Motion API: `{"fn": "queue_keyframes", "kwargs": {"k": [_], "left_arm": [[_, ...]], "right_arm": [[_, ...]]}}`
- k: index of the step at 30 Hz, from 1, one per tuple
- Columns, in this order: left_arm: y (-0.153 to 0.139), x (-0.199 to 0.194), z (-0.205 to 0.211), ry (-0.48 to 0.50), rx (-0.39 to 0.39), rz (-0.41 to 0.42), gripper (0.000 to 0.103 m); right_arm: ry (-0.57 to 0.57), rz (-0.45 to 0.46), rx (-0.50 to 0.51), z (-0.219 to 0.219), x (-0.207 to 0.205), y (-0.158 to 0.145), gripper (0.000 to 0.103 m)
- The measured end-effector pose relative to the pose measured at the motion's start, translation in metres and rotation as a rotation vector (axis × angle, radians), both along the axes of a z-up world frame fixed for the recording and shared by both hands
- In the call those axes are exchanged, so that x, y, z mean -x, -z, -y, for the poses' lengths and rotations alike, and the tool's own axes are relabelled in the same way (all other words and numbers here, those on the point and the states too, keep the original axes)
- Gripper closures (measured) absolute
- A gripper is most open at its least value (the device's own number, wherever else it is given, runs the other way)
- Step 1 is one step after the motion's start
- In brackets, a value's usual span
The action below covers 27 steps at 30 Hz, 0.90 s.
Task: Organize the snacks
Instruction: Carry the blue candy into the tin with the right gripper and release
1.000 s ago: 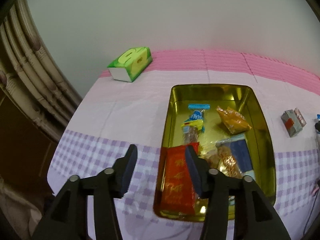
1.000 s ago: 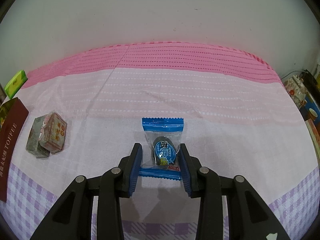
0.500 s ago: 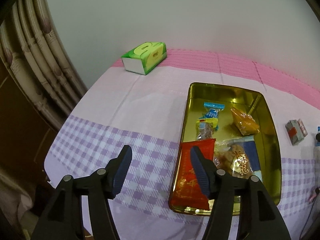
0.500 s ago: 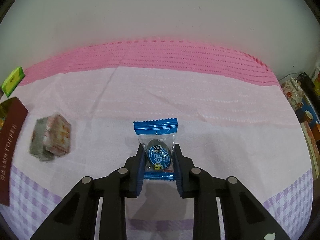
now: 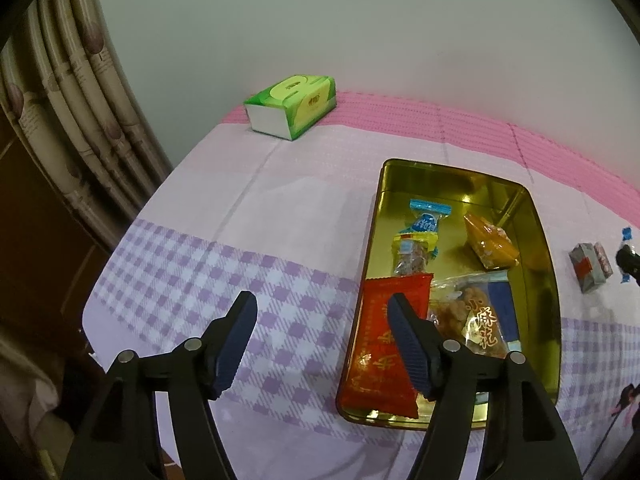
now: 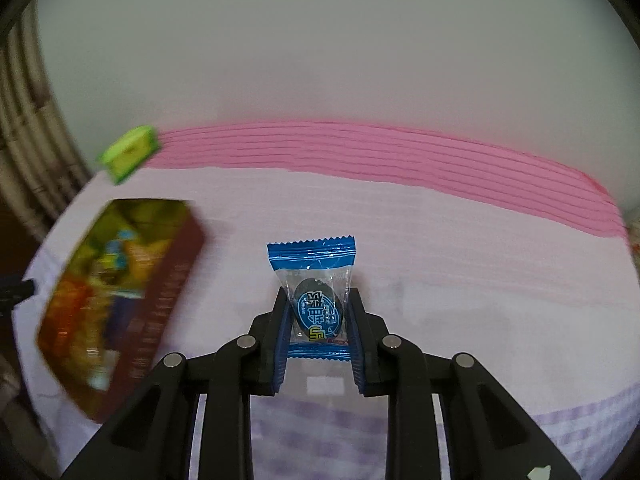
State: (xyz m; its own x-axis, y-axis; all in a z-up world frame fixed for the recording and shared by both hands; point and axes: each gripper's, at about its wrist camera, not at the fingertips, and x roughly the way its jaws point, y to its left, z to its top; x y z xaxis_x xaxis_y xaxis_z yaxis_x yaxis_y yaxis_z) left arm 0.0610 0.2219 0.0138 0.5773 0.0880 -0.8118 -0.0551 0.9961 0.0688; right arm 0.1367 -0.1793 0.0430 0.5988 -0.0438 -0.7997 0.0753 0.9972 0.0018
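Note:
A gold tin (image 5: 538, 236) lies on the tablecloth holding several snack packets, among them a red packet (image 5: 380, 344) at its near left. My left gripper (image 5: 322, 314) hangs above the tin's near left edge, its jaws opening with nothing between them. My right gripper (image 6: 319, 312) is shut on a blue-ended candy wrapper (image 6: 316, 280) with a dark oval sweet inside, lifted above the cloth. The tin (image 6: 164, 284) appears blurred at the left of the right wrist view. A small grey and red wrapped block (image 5: 590, 266) rests on the cloth to the right of the tin.
A green tissue box (image 5: 294, 106) stands at the table's far left corner by the wall. Curtains (image 5: 68, 92) hang along the left edge of the table. The cloth is pink at the back, pale in the middle and purple checked near the front.
My right gripper closed on the blue candy, lifted it off the cloth and swung left, bringing the tin into view. My left gripper widened and drew back to the left of the red packet.

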Motion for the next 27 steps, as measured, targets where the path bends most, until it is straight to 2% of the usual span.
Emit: {"fn": "queue_keyframes", "kwargs": {"k": [5, 10, 19, 27], "left_arm": [[0.001, -0.001, -0.002, -0.011, 0.007, -0.004, 0.034], [0.005, -0.003, -0.008, -0.041, 0.011, -0.016, 0.034], [0.006, -0.005, -0.019, -0.093, 0.024, -0.023, 0.034], [0.007, -0.006, -0.024, -0.118, 0.026, -0.027, 0.034]], "right_arm": [[-0.116, -0.002, -0.047, -0.056, -0.01, -0.001, 0.08], [-0.177, -0.022, -0.04, -0.092, -0.022, 0.006, 0.079], [-0.227, -0.048, -0.031, -0.128, -0.039, 0.015, 0.079], [-0.221, -0.08, -0.029, -0.138, -0.049, 0.027, 0.079]]}}
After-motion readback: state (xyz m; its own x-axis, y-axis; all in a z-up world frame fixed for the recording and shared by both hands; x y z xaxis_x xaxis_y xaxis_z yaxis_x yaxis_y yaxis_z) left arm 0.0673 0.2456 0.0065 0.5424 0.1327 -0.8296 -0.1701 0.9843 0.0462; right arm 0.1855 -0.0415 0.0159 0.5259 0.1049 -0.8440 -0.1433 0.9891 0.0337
